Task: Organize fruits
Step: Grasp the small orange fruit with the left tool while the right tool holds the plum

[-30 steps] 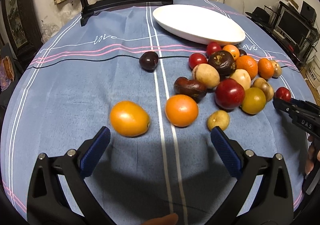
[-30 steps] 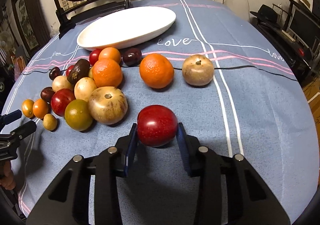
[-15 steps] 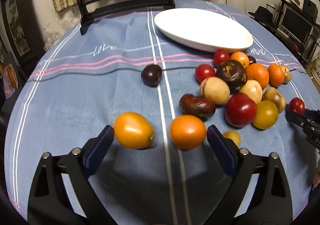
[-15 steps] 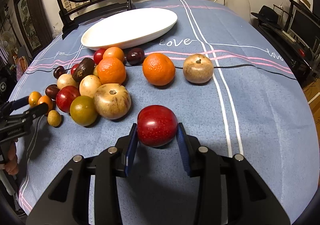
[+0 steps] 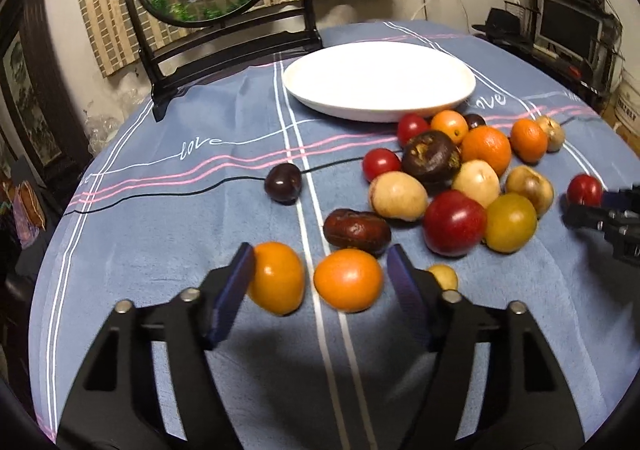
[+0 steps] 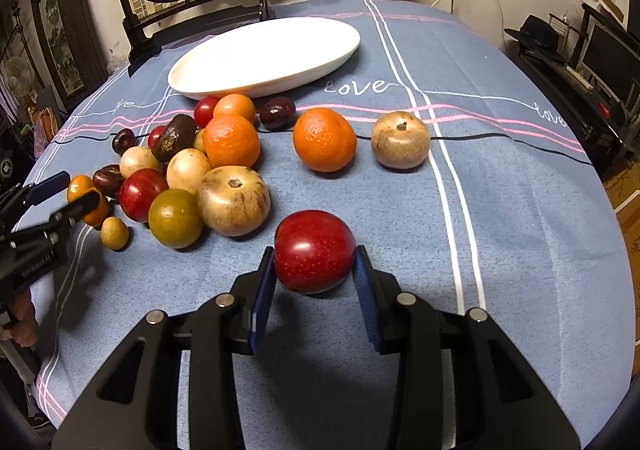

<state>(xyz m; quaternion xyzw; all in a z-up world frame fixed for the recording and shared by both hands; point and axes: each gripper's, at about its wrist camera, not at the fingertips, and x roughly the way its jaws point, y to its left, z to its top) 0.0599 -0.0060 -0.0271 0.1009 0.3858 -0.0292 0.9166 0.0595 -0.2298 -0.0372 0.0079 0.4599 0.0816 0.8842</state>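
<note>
Two orange fruits [image 5: 312, 278] lay on the blue cloth [image 5: 160, 234] between my left claw's [image 5: 320, 282] closing, not yet gripping pads, whose right pad half hid a small tan fruit [image 5: 444, 277]. In the right view, my right claw [image 6: 315, 282] pinched a red plum [image 6: 315, 256] just off the cloth, its underside out of sight.

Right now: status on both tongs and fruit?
Right tongs shut on red apple. Left tongs closing around two orange fruits, not gripped. White plate bare; nothing blocking.
</note>
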